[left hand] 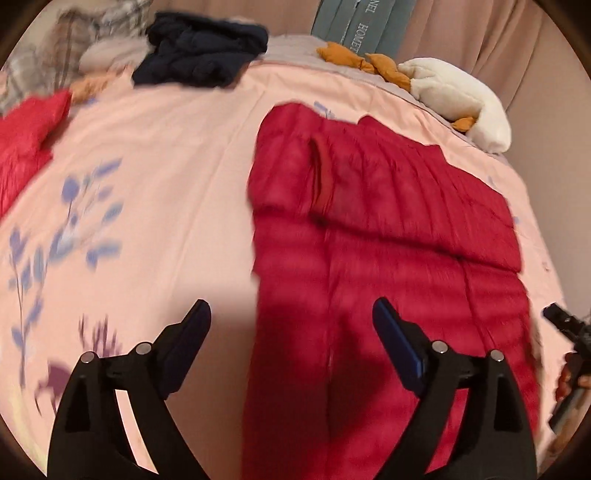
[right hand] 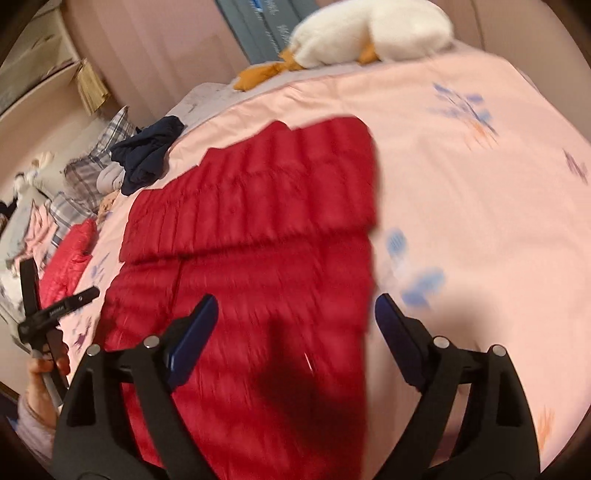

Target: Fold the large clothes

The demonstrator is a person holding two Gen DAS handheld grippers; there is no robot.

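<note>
Both my left tongs (left hand: 291, 325) and right tongs (right hand: 295, 317) gape empty over the red puffer jacket (left hand: 388, 236), sleeves folded in, on the bed (left hand: 177, 147), final folds remaining.

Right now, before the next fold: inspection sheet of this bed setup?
Surface: pink floral bedspread, mostly flat.
Job's things: red puffer jacket laid out, sleeve folded across it.
Clutter: dark navy garment, second red garment, white plush toy, plaid pillows.
Grippers: left gripper open, over jacket's edge; right gripper open, over the opposite edge; both empty.
Cables: nothing seen.
Surroundings: curtain, teal boxes.
</note>
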